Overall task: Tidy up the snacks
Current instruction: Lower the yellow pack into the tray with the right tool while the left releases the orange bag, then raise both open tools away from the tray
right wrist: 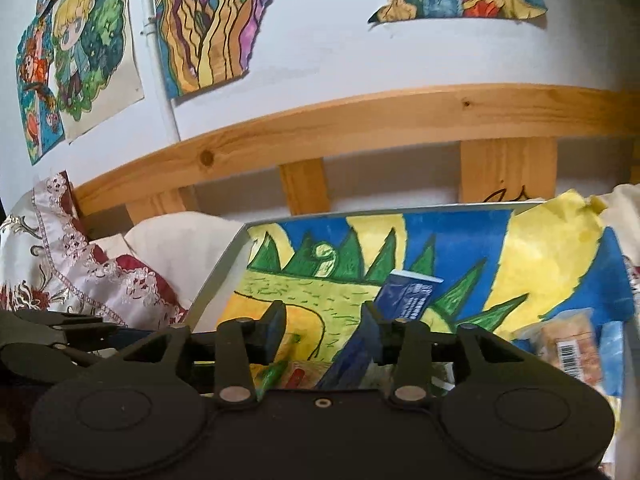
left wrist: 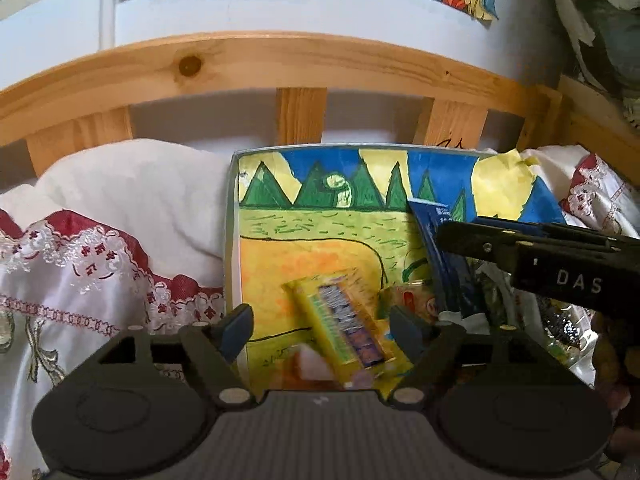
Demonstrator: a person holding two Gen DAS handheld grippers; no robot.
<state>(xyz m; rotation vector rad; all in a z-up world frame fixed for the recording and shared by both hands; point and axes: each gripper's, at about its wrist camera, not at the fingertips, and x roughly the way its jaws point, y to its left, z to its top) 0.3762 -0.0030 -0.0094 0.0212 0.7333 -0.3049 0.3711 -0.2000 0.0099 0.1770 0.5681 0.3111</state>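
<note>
The left gripper (left wrist: 322,330) hangs low over a painted board (left wrist: 312,224) that lies on the bed — a landscape of green peaks, blue sky and a yellow field — and its fingers (left wrist: 238,328) stand wide apart with nothing between them. Just beyond the gap a yellow snack bar (left wrist: 340,316) lies flat on the board's orange patch, its length running diagonally; it looks blurred. A blue packet (left wrist: 438,248) sits to its right, tilted up on end, and the right gripper's black body (left wrist: 560,256) crosses in front of it. In the right wrist view the right gripper (right wrist: 324,328) has its fingers (right wrist: 276,330) spread too, and the blue packet (right wrist: 404,294) stands beside the right-hand finger, partly hidden behind it; whether it touches cannot be told. More wrapped snacks (right wrist: 568,346) lie heaped at the board's right edge. A white pillow (left wrist: 132,196) and an embroidered red-and-white cloth (left wrist: 80,264) lie left of the board, with the pine bed rail (left wrist: 256,64) behind and coloured drawings (right wrist: 212,24) on the wall.
</note>
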